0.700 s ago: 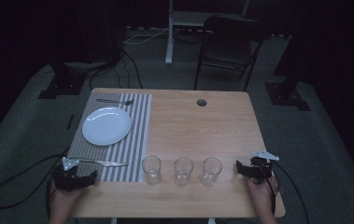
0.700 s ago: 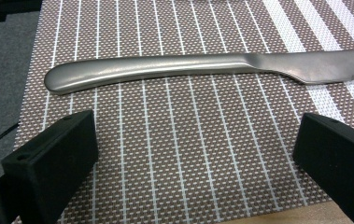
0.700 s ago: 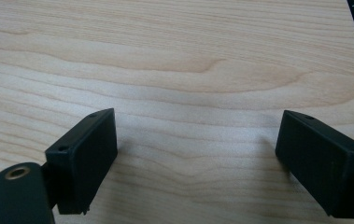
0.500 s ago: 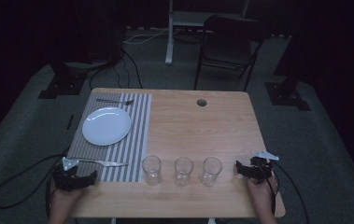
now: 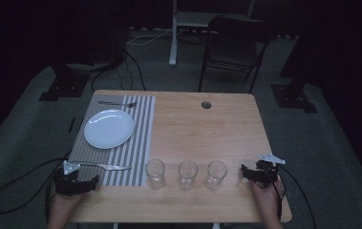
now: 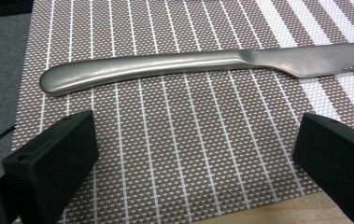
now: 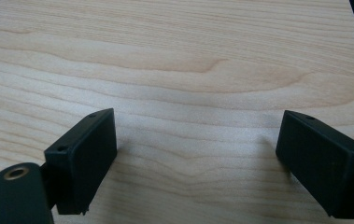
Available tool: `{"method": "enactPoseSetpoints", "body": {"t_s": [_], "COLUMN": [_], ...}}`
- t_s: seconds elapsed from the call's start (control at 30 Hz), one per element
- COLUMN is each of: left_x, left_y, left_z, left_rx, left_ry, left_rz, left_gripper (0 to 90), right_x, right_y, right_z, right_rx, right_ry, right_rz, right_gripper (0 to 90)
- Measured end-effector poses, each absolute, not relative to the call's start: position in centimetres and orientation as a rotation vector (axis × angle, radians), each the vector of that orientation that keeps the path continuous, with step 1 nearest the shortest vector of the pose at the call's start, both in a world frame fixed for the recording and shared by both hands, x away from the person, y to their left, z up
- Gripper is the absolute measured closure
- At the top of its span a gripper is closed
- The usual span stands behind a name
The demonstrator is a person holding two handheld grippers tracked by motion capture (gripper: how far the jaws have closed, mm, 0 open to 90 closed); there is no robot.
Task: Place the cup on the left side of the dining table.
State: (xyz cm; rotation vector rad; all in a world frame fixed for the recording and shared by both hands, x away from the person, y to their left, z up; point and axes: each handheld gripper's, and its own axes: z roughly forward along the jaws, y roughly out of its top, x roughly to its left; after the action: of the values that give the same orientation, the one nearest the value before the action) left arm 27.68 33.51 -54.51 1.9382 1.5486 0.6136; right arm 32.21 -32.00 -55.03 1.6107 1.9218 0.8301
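High view: we see the left gripper point(image 5: 76, 182) resting at the near left corner of the table point(image 5: 202, 129), just short of the knife point(image 5: 104, 166) that lies along the near edge of the striped placemat point(image 5: 140, 138). A white plate point(image 5: 109, 129) sits farther back on the mat, with a fork point(image 5: 117, 103) beyond it. Three glasses point(image 5: 186, 174) stand in a row between the two hands; the right gripper point(image 5: 257, 174) lies beside the rightmost one, apart from it.

Left gripper view: we find the jaws spread wide and empty, the knife handle point(image 6: 132, 70) lying crosswise just ahead. We judge the reach best made by advancing until the handle sits midway between the jaws, then lowering flat to the mat before closing.

Right gripper view: we see its jaws likewise spread over bare wood, holding nothing.
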Motion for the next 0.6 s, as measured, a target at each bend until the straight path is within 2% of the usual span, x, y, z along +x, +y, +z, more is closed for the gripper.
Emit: {"method": "enactPoseSetpoints", "body": {"t_s": [0.6], "left_x": [26.9], "left_y": [32.2], "left_z": [-53.6], "left_rx": [1.962], "left_ry": [1.447], "left_rz": [0.574], "left_gripper": [1.9], "right_x": [32.2], "right_y": [-32.0], "right_z": [-55.0], "right_rx": [1.613], "right_ry": [1.919], "right_rz": [0.829], "right_gripper": [12.1]}}
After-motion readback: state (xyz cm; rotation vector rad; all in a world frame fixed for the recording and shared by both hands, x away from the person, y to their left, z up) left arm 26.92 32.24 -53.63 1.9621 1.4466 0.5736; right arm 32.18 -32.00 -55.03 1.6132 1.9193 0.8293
